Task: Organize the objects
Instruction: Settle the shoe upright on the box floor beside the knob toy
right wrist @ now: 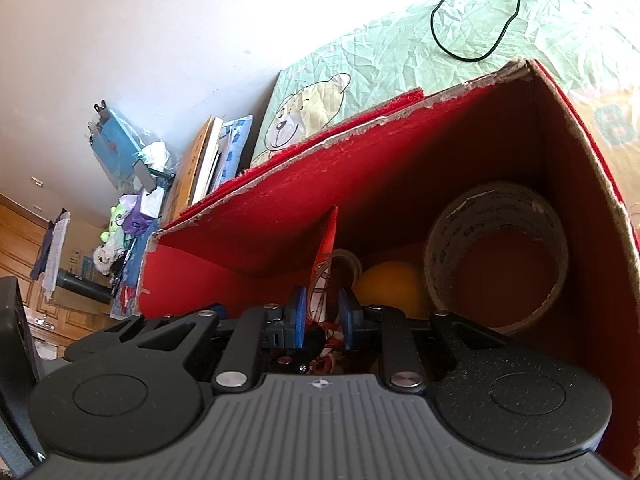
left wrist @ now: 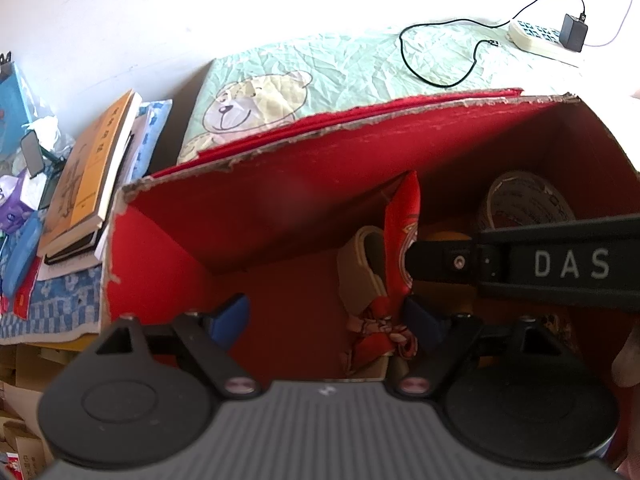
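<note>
A red cardboard box [left wrist: 280, 188] [right wrist: 280, 208] stands open on a bed. Inside it are a large tape roll [right wrist: 496, 256] [left wrist: 524, 200], a smaller beige tape roll [left wrist: 362, 268], an orange ball [right wrist: 390, 284] and a red printed packet [left wrist: 404, 232] [right wrist: 327, 240] standing on edge. My right gripper [right wrist: 323, 316] is shut on the packet's lower part, blue pads on both sides. In the left wrist view one of its black fingers [left wrist: 440, 262] reaches in from the right. My left gripper [left wrist: 326, 322] hangs open over the box floor, its right pad close to the packet.
The box sits on a green quilt [left wrist: 320, 76] printed with a bear. A stack of books [left wrist: 92, 176] and small clutter lie to the left. A power strip [left wrist: 536, 36] and a black cable [left wrist: 440, 40] lie behind the box. Part of a hand [left wrist: 628, 356] shows at the right edge.
</note>
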Action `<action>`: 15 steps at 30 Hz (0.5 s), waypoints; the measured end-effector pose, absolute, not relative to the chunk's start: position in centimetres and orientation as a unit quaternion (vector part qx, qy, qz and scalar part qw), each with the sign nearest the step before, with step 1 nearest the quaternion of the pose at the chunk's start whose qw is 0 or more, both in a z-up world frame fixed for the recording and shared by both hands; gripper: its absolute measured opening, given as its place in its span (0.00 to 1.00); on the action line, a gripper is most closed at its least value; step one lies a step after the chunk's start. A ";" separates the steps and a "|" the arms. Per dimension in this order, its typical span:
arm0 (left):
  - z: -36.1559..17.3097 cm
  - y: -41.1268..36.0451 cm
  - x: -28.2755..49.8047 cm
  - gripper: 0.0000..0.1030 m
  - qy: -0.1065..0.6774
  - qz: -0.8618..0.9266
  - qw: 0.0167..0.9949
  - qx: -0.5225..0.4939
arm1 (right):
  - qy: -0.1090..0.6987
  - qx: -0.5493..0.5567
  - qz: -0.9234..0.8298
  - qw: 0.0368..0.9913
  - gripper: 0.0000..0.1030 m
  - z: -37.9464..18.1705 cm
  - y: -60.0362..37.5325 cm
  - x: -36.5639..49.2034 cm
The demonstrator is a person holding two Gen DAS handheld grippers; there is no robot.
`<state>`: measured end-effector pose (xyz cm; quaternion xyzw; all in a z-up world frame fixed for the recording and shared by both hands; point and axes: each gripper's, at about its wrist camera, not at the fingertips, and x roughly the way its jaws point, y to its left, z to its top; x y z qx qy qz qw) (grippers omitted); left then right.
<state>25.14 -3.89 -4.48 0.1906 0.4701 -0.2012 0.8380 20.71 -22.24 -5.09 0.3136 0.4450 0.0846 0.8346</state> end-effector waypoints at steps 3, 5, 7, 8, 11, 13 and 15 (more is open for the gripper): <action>-4.5 -3.8 25.1 0.84 0.469 -0.200 0.839 0.190 | 0.444 0.317 0.075 0.835 0.21 -5.2 -22.4 20.6; -4.5 -3.9 25.2 0.85 0.469 -0.199 0.839 0.191 | 0.443 0.318 0.069 0.835 0.21 -5.3 -22.6 20.5; -4.5 -3.9 25.0 0.85 0.468 -0.198 0.840 0.191 | 0.440 0.316 0.063 0.838 0.21 -5.2 -22.5 20.5; -4.5 -3.9 25.0 0.85 0.468 -0.197 0.840 0.191 | 0.440 0.314 0.060 0.839 0.21 -5.2 -22.4 20.5; -4.5 -3.8 24.9 0.86 0.465 -0.195 0.842 0.192 | 0.440 0.306 0.055 0.842 0.21 -5.1 -22.3 20.6; -4.6 -3.8 24.8 0.86 0.464 -0.194 0.843 0.192 | 0.441 0.305 0.055 0.843 0.21 -5.1 -22.3 20.7; -4.6 -3.8 24.7 0.86 0.462 -0.193 0.844 0.192 | 0.440 0.308 0.055 0.842 0.21 -5.1 -22.3 20.7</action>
